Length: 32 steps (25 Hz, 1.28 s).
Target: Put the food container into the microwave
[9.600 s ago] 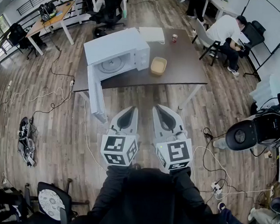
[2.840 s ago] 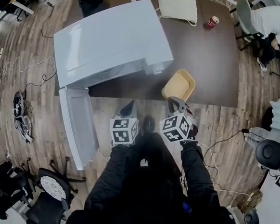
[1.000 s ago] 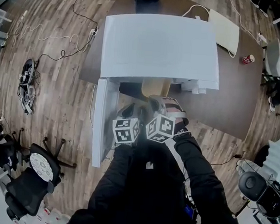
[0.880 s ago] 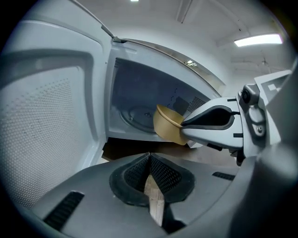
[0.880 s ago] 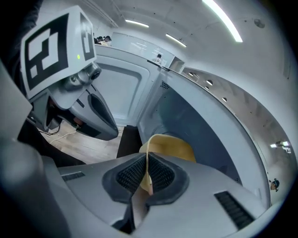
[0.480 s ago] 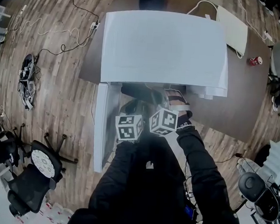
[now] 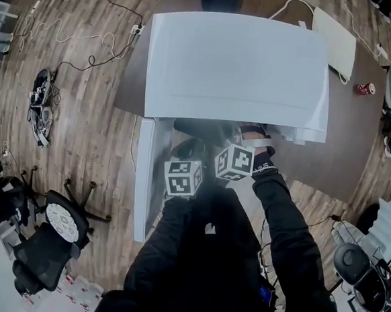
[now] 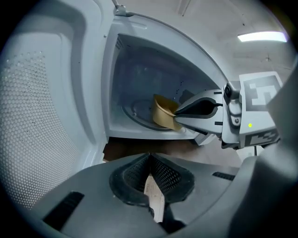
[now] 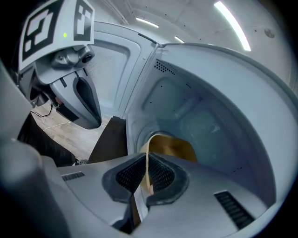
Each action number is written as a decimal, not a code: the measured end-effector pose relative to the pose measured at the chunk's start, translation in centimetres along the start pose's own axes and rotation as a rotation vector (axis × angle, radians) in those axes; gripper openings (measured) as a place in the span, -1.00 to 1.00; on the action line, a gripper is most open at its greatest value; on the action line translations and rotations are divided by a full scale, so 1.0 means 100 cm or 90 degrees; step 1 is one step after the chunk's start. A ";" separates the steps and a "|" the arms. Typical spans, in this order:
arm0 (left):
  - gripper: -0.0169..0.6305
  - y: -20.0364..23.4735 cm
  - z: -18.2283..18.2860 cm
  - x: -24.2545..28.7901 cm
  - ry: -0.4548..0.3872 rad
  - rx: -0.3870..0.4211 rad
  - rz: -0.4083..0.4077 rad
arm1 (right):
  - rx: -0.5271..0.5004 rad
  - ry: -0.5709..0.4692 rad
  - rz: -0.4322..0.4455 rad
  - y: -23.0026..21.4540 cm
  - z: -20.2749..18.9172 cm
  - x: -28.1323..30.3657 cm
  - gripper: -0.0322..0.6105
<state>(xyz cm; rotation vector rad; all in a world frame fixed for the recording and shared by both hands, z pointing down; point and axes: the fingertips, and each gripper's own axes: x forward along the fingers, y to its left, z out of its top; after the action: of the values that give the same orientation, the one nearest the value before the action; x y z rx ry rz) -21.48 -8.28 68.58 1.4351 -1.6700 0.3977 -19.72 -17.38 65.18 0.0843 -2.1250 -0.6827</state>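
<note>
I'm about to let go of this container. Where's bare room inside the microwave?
The turntable is bare between the microwave left wall and the food container. Crowded at the opening's right, where the right gripper grips its rim.

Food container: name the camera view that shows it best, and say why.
Left gripper view: the food container shows from the side, held by the right gripper inside the microwave. Right gripper view shows only its rim between the jaws. Head view: the microwave's top hides it.
</note>
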 end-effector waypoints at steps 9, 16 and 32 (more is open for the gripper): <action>-0.84 0.001 -0.003 0.003 0.012 0.007 -0.003 | 0.028 -0.015 0.009 0.003 0.001 0.008 -0.75; -0.84 -0.004 0.003 -0.004 0.002 0.021 -0.005 | 0.113 -0.048 -0.012 -0.007 0.003 -0.015 -0.63; -0.84 -0.088 0.032 -0.075 -0.084 0.095 -0.076 | 0.434 -0.068 -0.134 -0.016 -0.012 -0.159 -0.83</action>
<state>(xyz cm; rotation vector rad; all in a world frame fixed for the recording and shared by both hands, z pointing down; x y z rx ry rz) -15.13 -8.32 58.42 1.6945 -1.6767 0.3752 -9.35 -14.47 53.27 0.6602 -2.3869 -0.0488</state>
